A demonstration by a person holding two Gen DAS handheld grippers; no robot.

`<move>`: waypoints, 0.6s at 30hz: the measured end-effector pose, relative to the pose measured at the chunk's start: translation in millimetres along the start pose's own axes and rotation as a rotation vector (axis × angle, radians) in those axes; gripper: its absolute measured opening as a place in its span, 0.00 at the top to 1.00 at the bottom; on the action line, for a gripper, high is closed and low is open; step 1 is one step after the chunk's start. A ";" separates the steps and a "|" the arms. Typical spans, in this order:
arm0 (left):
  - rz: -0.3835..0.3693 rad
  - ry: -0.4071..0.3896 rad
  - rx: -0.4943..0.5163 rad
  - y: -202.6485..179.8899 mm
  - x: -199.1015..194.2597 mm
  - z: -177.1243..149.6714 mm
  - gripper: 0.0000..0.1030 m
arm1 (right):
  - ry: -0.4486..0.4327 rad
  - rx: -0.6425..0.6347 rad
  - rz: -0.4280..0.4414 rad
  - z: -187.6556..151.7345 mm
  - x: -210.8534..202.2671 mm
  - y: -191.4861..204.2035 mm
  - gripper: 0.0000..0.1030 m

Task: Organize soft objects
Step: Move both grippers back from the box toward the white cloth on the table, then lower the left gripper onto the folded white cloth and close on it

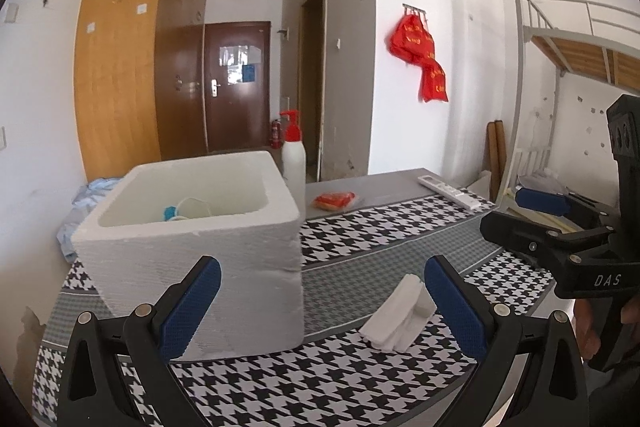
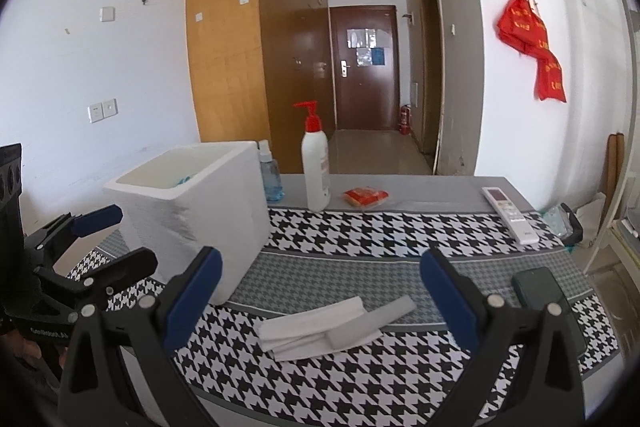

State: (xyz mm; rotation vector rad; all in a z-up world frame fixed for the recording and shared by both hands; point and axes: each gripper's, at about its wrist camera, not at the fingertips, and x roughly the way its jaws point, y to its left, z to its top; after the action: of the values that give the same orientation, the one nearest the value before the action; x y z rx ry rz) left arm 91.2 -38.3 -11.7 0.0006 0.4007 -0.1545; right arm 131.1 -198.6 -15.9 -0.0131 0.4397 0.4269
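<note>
A white foam box (image 1: 192, 251) (image 2: 188, 211) stands on the houndstooth cloth, with a blue item and a white looped item (image 1: 188, 209) inside. White folded cloths (image 1: 396, 319) (image 2: 324, 327) lie flat on the table to the box's right. My left gripper (image 1: 320, 291) hovers open, its fingers framing the box's near corner and the cloths. My right gripper (image 2: 320, 287) is open above the cloths, nothing between its pads. An orange-red packet (image 1: 334, 201) (image 2: 366, 197) lies farther back. The right gripper's body (image 1: 560, 239) shows at the left view's right edge.
A white pump bottle (image 2: 316, 167) with red top and a small blue bottle (image 2: 270, 175) stand behind the box. A white remote (image 2: 510, 215) and a dark green phone (image 2: 544, 291) lie at the right. Light blue fabric (image 1: 80, 203) sits left of the box.
</note>
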 end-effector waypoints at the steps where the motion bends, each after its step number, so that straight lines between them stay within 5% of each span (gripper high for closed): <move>1: -0.004 0.004 0.002 -1.3 1.7 -0.2 0.01 | 0.002 0.004 -0.003 -0.7 0.5 -1.7 0.02; 18: -0.052 0.084 0.045 -20.7 31.9 -11.4 0.01 | 0.042 0.054 -0.049 -15.6 4.5 -28.5 0.02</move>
State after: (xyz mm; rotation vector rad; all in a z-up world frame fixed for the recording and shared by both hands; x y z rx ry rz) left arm 112.7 -63.2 -34.0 0.0413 0.4810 -0.2151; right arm 139.8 -224.3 -34.2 0.0198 0.4915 0.3666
